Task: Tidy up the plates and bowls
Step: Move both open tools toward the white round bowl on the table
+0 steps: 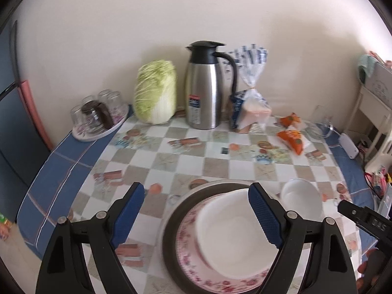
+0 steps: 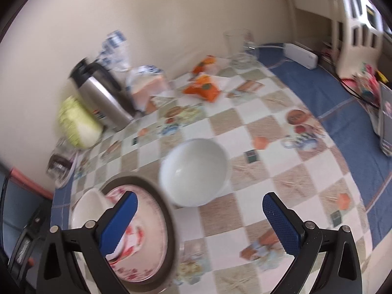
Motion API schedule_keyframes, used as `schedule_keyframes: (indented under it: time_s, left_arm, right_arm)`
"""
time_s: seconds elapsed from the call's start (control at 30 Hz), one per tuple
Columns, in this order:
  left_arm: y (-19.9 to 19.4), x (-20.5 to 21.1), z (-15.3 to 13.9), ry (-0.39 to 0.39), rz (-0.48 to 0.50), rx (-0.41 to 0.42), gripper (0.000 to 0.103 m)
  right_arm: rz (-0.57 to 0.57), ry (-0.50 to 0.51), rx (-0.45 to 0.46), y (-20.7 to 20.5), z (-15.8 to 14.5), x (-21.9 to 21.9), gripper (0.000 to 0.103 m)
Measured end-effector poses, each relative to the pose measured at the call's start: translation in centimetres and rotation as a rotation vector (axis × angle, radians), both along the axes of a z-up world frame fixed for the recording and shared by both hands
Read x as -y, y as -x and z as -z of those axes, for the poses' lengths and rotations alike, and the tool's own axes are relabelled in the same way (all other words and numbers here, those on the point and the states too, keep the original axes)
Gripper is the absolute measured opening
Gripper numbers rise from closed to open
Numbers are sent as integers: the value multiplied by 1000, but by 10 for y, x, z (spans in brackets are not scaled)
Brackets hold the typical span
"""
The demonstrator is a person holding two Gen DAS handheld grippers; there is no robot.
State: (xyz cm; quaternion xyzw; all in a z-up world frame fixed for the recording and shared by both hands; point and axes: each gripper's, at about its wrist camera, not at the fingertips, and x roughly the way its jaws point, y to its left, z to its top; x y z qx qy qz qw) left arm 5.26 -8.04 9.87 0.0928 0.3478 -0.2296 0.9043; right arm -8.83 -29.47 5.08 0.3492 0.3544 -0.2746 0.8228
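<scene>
A stack sits on the checked tablecloth: a dark-rimmed plate under a pink floral plate, with a white bowl on top. A second white bowl stands on the cloth just right of the stack. My left gripper is open and empty above the stack's left part. In the right wrist view, the lone white bowl stands ahead of my open, empty right gripper; the floral plate and dark rim lie at left behind its left finger.
At the back stand a steel thermos jug, a napa cabbage, a bagged bread loaf, orange snack packets and a tray of upturned glasses. A power strip lies by the right table edge.
</scene>
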Motion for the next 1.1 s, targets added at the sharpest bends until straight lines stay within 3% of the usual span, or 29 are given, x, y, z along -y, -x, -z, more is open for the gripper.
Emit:
schedule_keyframes:
  time_s: [0.2,0.57,0.8,0.97,1.1]
  left_arm:
    - [9,38,-9,-17,92,-41,87]
    - [25,144,8,-264,326,-82,87]
    - [17,193,31,-335,319,-150,87]
    - [12,215,54,-389,319,-180,86]
    - [4,224,75,-413,306,-224,75]
  right_arm:
    - [54,-47,-20,12,17,27,103]
    - [119,-128,-88,16,57,58,103]
    - [94,-126,-138,0,76,60,102]
    - [87,-133,-155,-8,86,61,92]
    - [81,-139,-141,-12,88,61,89]
